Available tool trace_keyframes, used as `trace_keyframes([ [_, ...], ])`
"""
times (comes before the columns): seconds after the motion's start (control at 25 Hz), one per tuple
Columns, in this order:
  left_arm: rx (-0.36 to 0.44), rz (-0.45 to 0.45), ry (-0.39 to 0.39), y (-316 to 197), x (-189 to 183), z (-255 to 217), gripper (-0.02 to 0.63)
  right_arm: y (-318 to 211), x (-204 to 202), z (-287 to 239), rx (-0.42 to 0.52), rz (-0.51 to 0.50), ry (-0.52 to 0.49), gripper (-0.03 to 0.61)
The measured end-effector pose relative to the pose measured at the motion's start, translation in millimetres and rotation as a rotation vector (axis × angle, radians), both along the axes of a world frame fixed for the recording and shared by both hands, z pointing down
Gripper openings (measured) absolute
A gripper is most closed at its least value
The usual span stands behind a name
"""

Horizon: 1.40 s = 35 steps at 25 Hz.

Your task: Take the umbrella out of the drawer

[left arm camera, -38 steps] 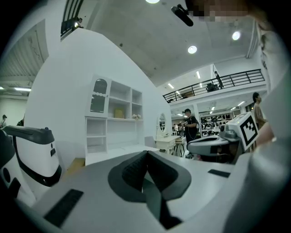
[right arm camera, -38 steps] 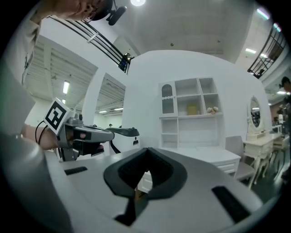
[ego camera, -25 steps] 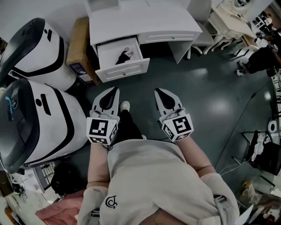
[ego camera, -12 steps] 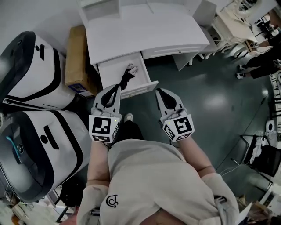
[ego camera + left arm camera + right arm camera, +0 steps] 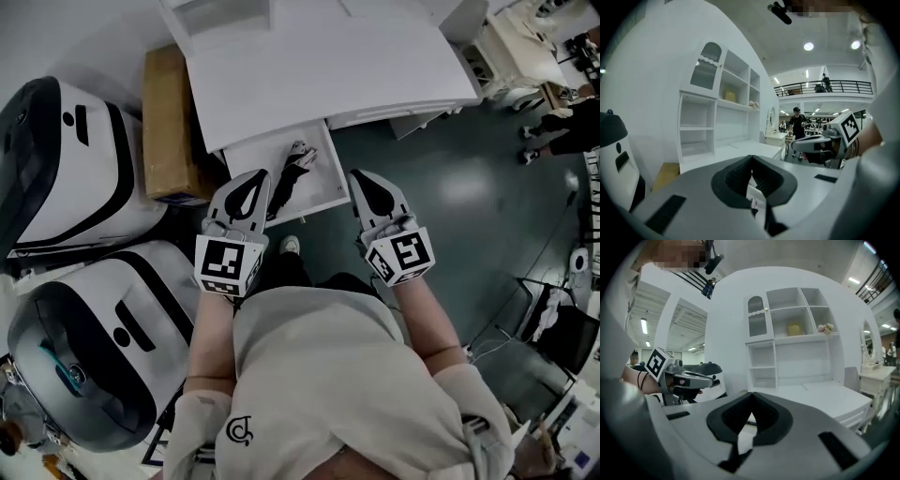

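A black folded umbrella [image 5: 287, 182] with a pale handle end lies in the open drawer [image 5: 249, 156] of a white desk [image 5: 319, 56]. My left gripper [image 5: 260, 175] is shut and empty. Its tip is over the drawer's front left part, just left of the umbrella. My right gripper [image 5: 360, 174] is also shut and empty, level with the drawer's right front corner and just outside it. In the left gripper view the left gripper [image 5: 751, 157] points at the desk and its shelving, as does the right gripper [image 5: 751, 393] in the right gripper view.
A cardboard box [image 5: 169, 122] stands left of the desk. Two large white-and-black machines [image 5: 56, 178] [image 5: 103, 356] fill the left side. Dark floor [image 5: 469, 187] stretches to the right, with white furniture [image 5: 525, 47] at the far right. My shoe [image 5: 289, 246] is just below the drawer.
Both grippers and I have moved forward to the desk. The drawer now lies right at the gripper tips, with the left tip over its front edge. Both grippers stayed shut.
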<state>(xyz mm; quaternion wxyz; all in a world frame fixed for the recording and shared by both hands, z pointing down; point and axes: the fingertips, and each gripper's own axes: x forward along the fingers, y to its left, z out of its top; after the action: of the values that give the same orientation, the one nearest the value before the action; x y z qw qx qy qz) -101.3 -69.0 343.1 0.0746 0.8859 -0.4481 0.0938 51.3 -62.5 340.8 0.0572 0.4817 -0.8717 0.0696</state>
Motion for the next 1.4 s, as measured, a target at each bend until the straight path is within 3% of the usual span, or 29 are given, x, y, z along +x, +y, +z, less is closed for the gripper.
trace_keyframes([
  [0.32, -0.118, -0.043, -0.014, -32.5, -1.8, 57.7, 0.012, -44.8, -6.5, 36.9, -0.076, -0.076, 0.014, 0.006],
  [0.56, -0.233, -0.113, 0.030, -51.0, 12.4, 111.2, 0.012, -71.0, -1.9, 80.6, -0.128, -0.157, 0.025, 0.006],
  [0.8, -0.355, -0.180, -0.008, -66.5, 18.1, 186.6, 0.012, -103.5, -3.1, 126.3, -0.155, -0.239, 0.058, 0.006],
  [0.96, -0.480, -0.209, -0.076, -78.2, 24.4, 245.5, 0.014, -119.7, -1.3, 150.8, -0.177, -0.280, 0.056, 0.006],
  [1.08, -0.548, -0.182, -0.133, -78.9, 35.8, 281.7, 0.060, -128.1, 2.7, 166.4, -0.201, -0.290, 0.037, 0.006],
  [1.4, -0.701, -0.102, -0.198, -82.3, 51.1, 350.4, 0.258, -140.0, -1.6, 197.8, -0.250, -0.303, -0.013, 0.006],
])
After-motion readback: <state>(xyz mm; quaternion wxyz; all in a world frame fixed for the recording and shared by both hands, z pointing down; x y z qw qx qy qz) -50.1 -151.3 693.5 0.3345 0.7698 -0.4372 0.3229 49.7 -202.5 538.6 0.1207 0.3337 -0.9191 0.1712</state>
